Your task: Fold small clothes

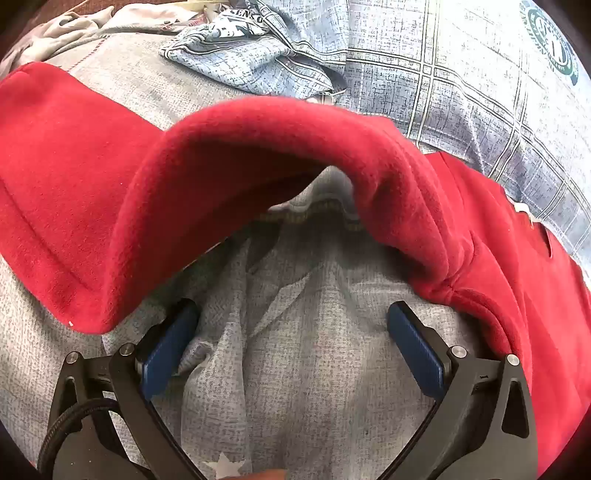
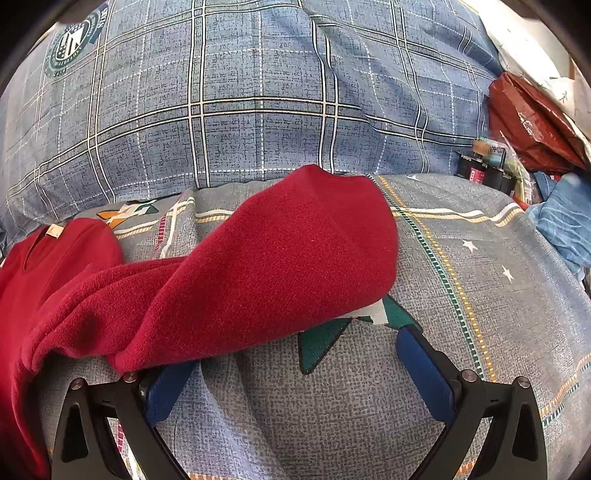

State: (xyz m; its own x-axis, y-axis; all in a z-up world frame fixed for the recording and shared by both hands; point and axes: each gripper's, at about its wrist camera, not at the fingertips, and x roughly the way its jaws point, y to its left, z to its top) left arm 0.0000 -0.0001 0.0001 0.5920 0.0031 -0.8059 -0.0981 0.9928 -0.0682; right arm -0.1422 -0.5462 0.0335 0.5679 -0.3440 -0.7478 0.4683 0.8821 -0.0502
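A small red fleece top (image 1: 92, 192) lies on a grey patterned bed sheet (image 1: 314, 350). In the left wrist view a fold of it arches up just ahead of my left gripper (image 1: 291, 314), which is open and empty, its blue pads (image 1: 166, 347) resting over the sheet. In the right wrist view a red sleeve (image 2: 288, 251) lies across the sheet (image 2: 480, 295), with the neckline and label (image 2: 55, 232) at the left. My right gripper (image 2: 295, 354) is open; the sleeve's edge drapes over its left pad (image 2: 166, 387).
A blue plaid quilt (image 2: 240, 92) is bunched behind the top; it also shows in the left wrist view (image 1: 461, 66). A red bag (image 2: 532, 122), dark containers (image 2: 484, 170) and blue cloth (image 2: 565, 221) sit at the right. Grey clothing (image 1: 74, 33) lies far left.
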